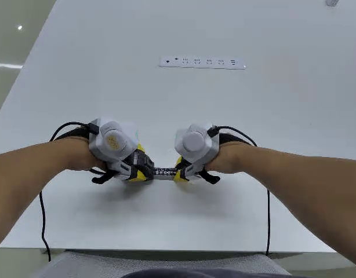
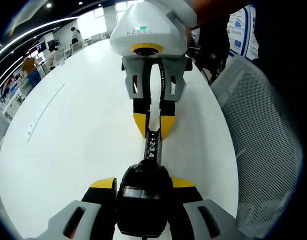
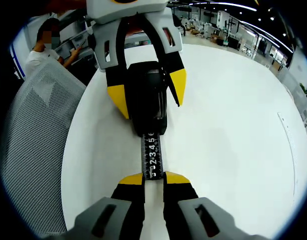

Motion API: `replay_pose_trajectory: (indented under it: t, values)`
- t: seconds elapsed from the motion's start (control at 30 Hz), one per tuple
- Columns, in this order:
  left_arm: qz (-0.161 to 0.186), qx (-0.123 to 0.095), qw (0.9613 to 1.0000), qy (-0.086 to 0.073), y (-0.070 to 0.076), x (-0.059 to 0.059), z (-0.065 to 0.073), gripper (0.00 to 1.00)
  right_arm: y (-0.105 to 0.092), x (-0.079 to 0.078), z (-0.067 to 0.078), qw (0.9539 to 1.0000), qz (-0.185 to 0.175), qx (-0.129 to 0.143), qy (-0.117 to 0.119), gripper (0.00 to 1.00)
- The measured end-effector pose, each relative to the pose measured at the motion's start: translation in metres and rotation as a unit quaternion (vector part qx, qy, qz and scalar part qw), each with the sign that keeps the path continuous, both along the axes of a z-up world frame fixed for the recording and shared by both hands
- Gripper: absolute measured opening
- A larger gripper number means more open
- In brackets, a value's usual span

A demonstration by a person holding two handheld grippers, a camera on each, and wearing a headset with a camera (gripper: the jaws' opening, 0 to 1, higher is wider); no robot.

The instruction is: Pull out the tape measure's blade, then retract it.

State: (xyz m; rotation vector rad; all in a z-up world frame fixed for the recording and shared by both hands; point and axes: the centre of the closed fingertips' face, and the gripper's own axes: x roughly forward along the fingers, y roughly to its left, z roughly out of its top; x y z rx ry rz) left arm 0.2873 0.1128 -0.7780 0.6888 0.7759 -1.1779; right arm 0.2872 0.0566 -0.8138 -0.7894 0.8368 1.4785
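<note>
I have the tape measure [image 1: 142, 164] in my left gripper [image 1: 138, 169], over the white table [image 1: 282, 116] on the near side of the power strip [image 1: 202, 62]. It is well apart from the strip, close to the table's near edge and a little left of the strip's middle. In the left gripper view the black case [image 2: 143, 200] sits between my own two yellow-tipped jaws, which are closed against its sides. The right gripper view shows the same clamp from the front, with the left gripper [image 3: 147, 95] around the case [image 3: 149, 107].

The blade [image 1: 164, 171] comes out of the case toward my right gripper [image 1: 181, 171]. Its long axis lies level and roughly parallel to the power strip's length, with the case at the left end and the tip at the right. A short stretch is drawn out. The numerals two to five are printed along the blade [image 3: 152, 155] in the right gripper view, and two to four show on the blade [image 2: 152, 145] in the left gripper view.

My right gripper [image 3: 152, 179] is pinched shut on the blade's free end. From the other side I see the right gripper [image 2: 152, 122] holding that end between its yellow tips.

I cannot tell whether the case touches the table. A grey mesh chair back [image 2: 263, 130] stands beyond the table edge farthest from the power strip.
</note>
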Motion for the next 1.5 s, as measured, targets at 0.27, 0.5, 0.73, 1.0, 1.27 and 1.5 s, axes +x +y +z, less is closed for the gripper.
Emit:
replay_pose_trajectory:
  t: [0.27, 0.5, 0.73, 1.0, 1.27, 1.5]
  values:
    - [0.001, 0.001, 1.0, 0.001, 0.0, -0.001, 0.0, 0.37, -0.004, -0.002, 0.001, 1.0, -0.003, 0.001, 0.001, 0.12]
    - [0.001, 0.0, 1.0, 0.0, 0.0, -0.002, 0.001, 0.37, -0.011, -0.001, 0.001, 1.0, -0.005, 0.0, -0.001, 0.12]
    - [0.002, -0.001, 1.0, 0.0, 0.0, -0.002, 0.001, 0.37, -0.017, 0.0, 0.001, 1.0, -0.007, 0.0, -0.003, 0.12]
    - [0.003, -0.001, 1.0, -0.001, 0.0, -0.002, 0.002, 0.37, -0.024, 0.0, 0.0, 1.0, -0.007, 0.0, -0.003, 0.12]
    - [0.003, -0.001, 1.0, -0.001, 0.0, -0.001, 0.002, 0.37, -0.028, -0.001, 0.0, 0.9999, -0.009, -0.002, -0.004, 0.12]
    - [0.003, -0.002, 1.0, -0.002, 0.0, 0.0, 0.002, 0.37, -0.033, 0.0, 0.001, 0.9999, -0.011, -0.003, -0.003, 0.12]
